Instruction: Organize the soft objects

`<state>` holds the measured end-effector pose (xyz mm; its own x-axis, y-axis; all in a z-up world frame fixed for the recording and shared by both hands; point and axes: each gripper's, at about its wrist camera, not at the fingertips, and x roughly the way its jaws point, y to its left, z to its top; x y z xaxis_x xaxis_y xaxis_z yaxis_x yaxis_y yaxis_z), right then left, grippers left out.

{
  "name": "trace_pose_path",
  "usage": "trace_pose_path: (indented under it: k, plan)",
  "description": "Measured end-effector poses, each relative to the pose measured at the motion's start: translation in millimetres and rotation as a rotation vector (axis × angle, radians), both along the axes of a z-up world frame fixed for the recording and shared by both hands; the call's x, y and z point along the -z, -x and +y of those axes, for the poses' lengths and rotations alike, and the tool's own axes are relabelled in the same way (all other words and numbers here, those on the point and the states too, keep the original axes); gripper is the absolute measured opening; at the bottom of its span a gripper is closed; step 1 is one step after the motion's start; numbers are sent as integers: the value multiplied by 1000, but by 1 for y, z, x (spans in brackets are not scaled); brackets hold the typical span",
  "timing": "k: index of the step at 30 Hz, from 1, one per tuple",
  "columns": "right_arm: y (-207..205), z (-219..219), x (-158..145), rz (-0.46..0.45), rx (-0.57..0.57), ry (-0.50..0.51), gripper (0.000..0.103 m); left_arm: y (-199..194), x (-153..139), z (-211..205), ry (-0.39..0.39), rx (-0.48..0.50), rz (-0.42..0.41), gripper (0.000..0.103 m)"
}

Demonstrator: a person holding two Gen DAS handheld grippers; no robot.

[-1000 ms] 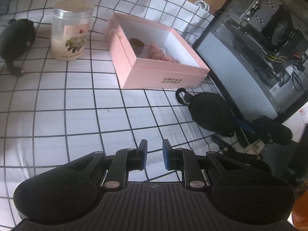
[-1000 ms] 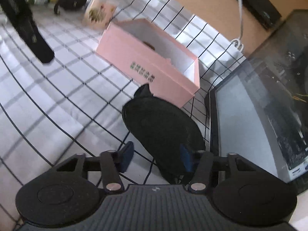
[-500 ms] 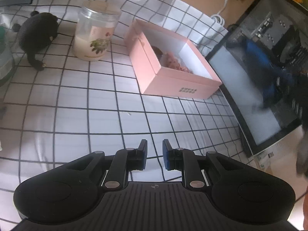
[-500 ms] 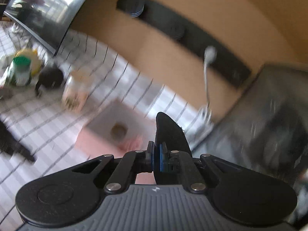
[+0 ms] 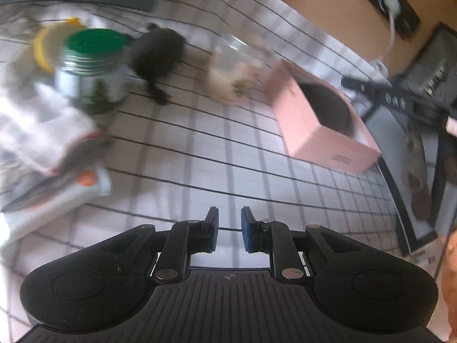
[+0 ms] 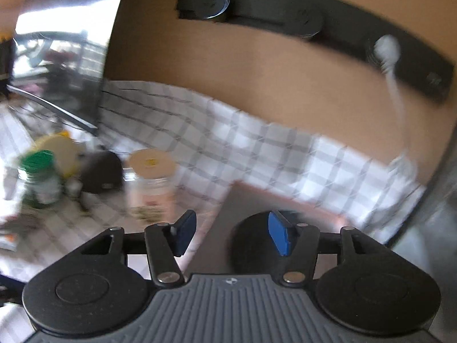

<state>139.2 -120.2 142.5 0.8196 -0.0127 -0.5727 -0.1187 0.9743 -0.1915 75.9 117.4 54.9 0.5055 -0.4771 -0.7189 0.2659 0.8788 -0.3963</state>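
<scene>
Nearest the left camera, the left gripper [image 5: 229, 233] hangs over the checked worktop [image 5: 217, 154] with its jaws narrowly parted and nothing between them. The right gripper [image 6: 228, 235] is spread wide and empty, directly above the pink box [image 5: 320, 127], where a black pouch [image 5: 330, 107] lies inside. Farther off, a second black pouch [image 5: 155, 57] sits on the worktop between a green-lidded jar [image 5: 91, 71] and a clear jar [image 5: 237, 77]. Judging from this, the second pouch likely comes next; it lies close to the green-lidded jar, so a hurried reach could knock that jar over, and the heavy blur suggests fast motion.
</scene>
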Motion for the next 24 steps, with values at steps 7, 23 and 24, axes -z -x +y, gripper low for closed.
trace_pose_path:
  k: [7,23,24]
  plan:
    - [-8,67,26,184,-193,-250,60,9,-12,49,-74,-155,-52,19]
    - [-48,262,78,388,-427,-240,47,36,-11,162,-84,-422,-20,19]
    - [-49,264,80,403,-427,-229,31,37,-10,163,-84,-420,-17,19]
